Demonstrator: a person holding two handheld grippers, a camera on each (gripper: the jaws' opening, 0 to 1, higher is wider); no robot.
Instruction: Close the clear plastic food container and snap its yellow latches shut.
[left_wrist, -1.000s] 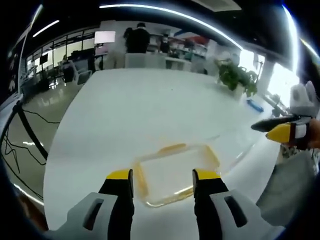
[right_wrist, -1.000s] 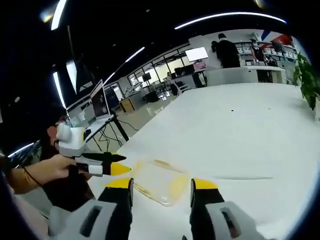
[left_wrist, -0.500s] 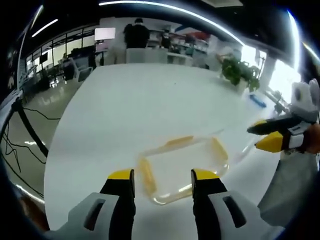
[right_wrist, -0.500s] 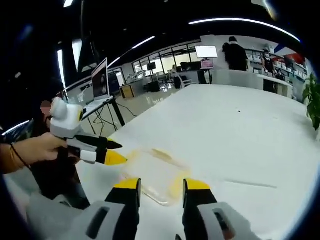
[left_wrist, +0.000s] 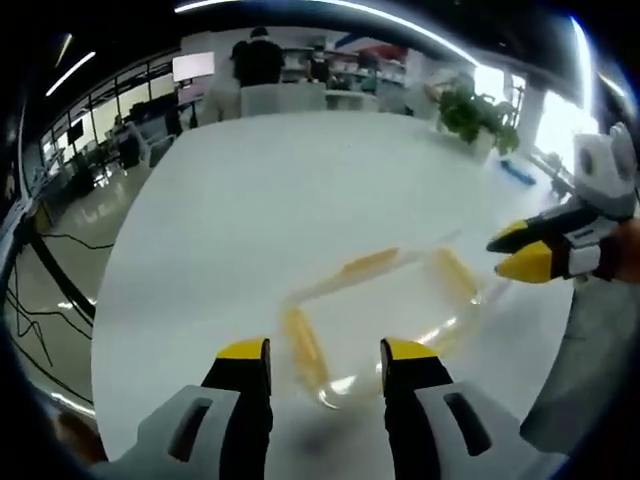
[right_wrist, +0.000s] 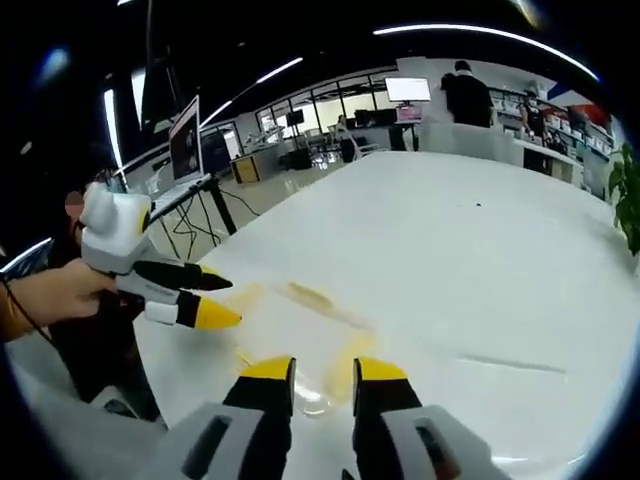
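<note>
A clear plastic container (left_wrist: 385, 305) with yellow latches (left_wrist: 305, 348) along its sides lies flat on the white table (left_wrist: 260, 190). My left gripper (left_wrist: 325, 352) hovers just short of its near edge, jaws wide apart with nothing between them. The right gripper (left_wrist: 508, 252) comes in from the right, its tips close to the container's right end. In the right gripper view the container (right_wrist: 300, 320) lies just ahead of my right gripper (right_wrist: 323, 370), whose jaws stand a narrow gap apart and hold nothing. The left gripper (right_wrist: 228, 303), spread, sits at the container's left. Whether the lid is seated I cannot tell.
A potted plant (left_wrist: 470, 120) and a small blue object (left_wrist: 517, 172) sit at the table's far right. A person (left_wrist: 258, 60) stands beyond the far end. A laptop (right_wrist: 188, 140) on a stand and floor cables (left_wrist: 40, 250) lie off the table's left side.
My right gripper's jaws have narrowed a good deal. Both grippers have drawn closer to the container, the right one now near its right end.
</note>
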